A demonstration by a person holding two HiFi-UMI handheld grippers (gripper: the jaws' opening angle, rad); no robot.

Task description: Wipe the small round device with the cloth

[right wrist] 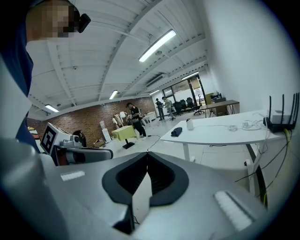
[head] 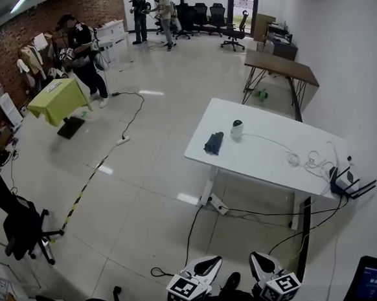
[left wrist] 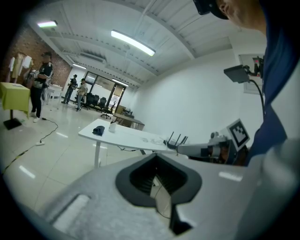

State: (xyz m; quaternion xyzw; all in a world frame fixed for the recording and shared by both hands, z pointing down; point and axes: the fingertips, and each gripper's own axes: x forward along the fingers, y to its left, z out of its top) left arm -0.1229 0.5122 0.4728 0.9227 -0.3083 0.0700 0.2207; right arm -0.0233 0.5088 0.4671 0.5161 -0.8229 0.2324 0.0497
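A white table [head: 268,166] stands a few steps ahead on the right. On its left end lies a dark blue cloth [head: 214,142], and just right of it stands the small round white device [head: 237,129]. Both grippers hang low in front of me, far from the table. The left gripper [head: 209,264] and the right gripper [head: 259,262] are side by side, each shut with nothing between the jaws. In the left gripper view, its shut gripper [left wrist: 154,157] points toward the cloth [left wrist: 98,130] and device [left wrist: 112,126]. In the right gripper view, past the gripper [right wrist: 147,153], the cloth [right wrist: 176,131] and device [right wrist: 189,124] show.
White cables [head: 300,160] and a black router [head: 347,181] lie on the table's right end. Cords run across the floor under it [head: 245,212]. A yellow-draped stand [head: 58,101], a black chair [head: 22,224], a wooden table [head: 279,65] and several people stand farther off.
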